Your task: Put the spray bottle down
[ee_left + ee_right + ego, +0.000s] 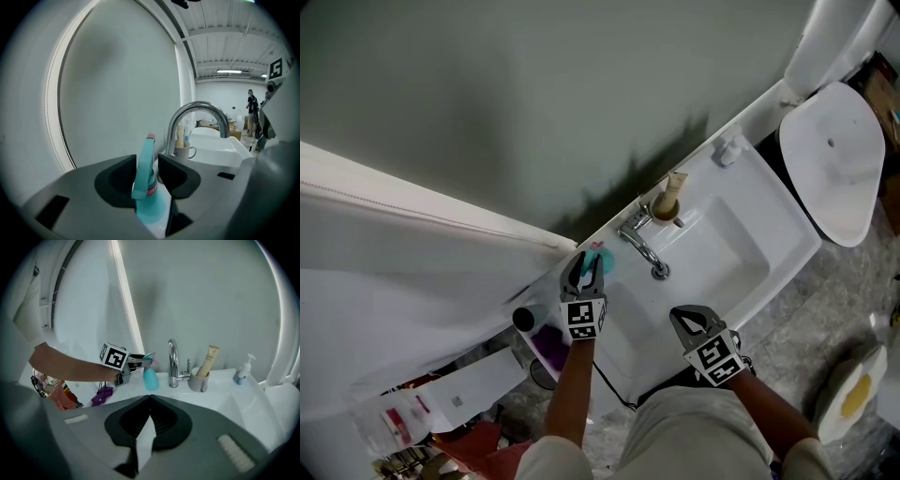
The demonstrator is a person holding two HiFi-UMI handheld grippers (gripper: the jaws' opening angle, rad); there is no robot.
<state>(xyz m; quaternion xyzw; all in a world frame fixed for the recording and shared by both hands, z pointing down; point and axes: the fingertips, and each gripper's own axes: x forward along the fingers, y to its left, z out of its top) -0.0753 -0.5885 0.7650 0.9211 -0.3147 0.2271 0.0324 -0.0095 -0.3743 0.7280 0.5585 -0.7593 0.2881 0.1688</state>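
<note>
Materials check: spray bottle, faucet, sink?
The bottle looks like teal plastic, smooth, slightly translucent. The faucet is mirror-bright metal, probably chrome plating. The sink is glossy white, likely ceramic, though resin would look alike.

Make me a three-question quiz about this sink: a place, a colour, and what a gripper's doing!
1. Where does the spray bottle stand?
A) in the basin
B) on the sink rim beside the tap
C) on the floor
2. What colour is it?
A) red
B) yellow
C) teal
3. The left gripper's jaws are:
A) apart around the bottle's top
B) shut and empty
C) out of sight
B: it stands by the tap. C: teal body. A: gap beside its neck.
</note>
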